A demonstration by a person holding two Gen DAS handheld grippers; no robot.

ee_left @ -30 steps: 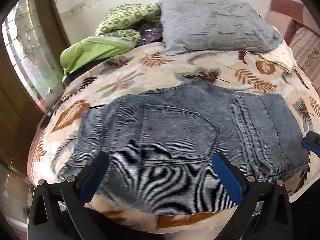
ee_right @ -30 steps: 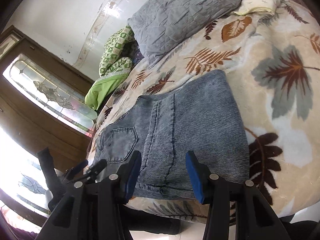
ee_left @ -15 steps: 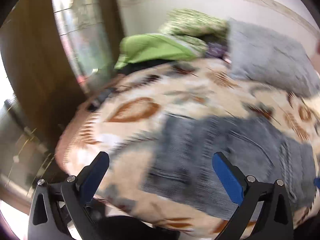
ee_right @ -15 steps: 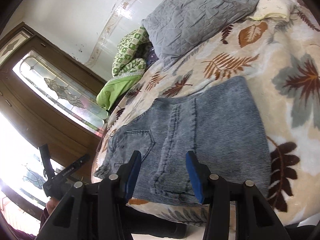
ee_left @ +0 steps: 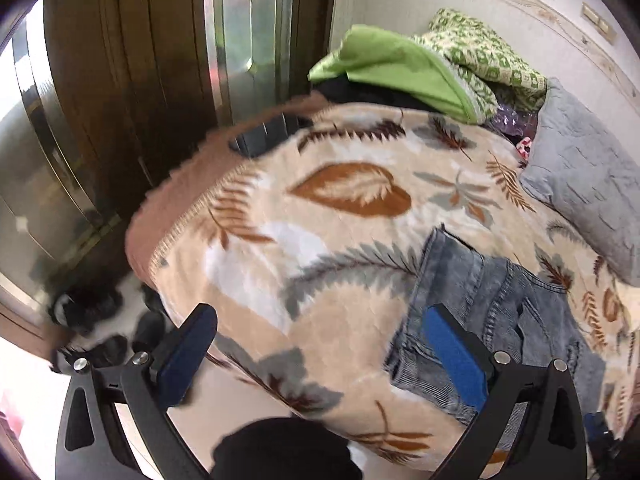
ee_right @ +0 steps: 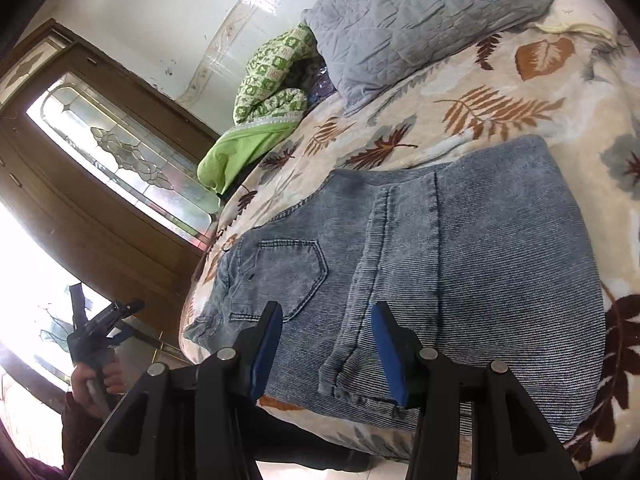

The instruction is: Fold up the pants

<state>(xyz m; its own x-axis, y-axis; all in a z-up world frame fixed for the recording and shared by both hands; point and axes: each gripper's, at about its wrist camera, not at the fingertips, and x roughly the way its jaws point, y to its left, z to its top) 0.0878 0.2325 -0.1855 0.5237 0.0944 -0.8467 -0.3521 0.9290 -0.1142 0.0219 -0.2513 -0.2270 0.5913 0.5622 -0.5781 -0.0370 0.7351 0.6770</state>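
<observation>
Folded grey-blue jeans (ee_right: 460, 260) lie back-pocket up on a leaf-patterned blanket (ee_right: 520, 104) near the bed's front edge. My right gripper (ee_right: 326, 340) hovers over their near edge, open, its blue pads apart with nothing pinched between them. In the left wrist view the jeans (ee_left: 492, 312) sit at the right, partly behind the right finger. My left gripper (ee_left: 320, 344) is wide open over the bare blanket (ee_left: 340, 248) at the bed's left corner, holding nothing. The right wrist view shows that left gripper (ee_right: 128, 320) off the bed's left side, held by a hand (ee_right: 96, 380).
A grey quilted pillow (ee_right: 420, 20), a green patterned cover (ee_right: 276, 76) and a lime cloth (ee_right: 240, 148) lie at the head of the bed. A wooden door with leaded glass (ee_right: 120, 152) stands to the left. Dark shoes (ee_left: 96, 320) are on the floor; a dark flat object (ee_left: 260, 136) lies on the bed's edge.
The left gripper has swung left and rolled, from over the jeans to the bed's left corner. The right gripper has shifted a little along the jeans' near edge. Both have kept their opening.
</observation>
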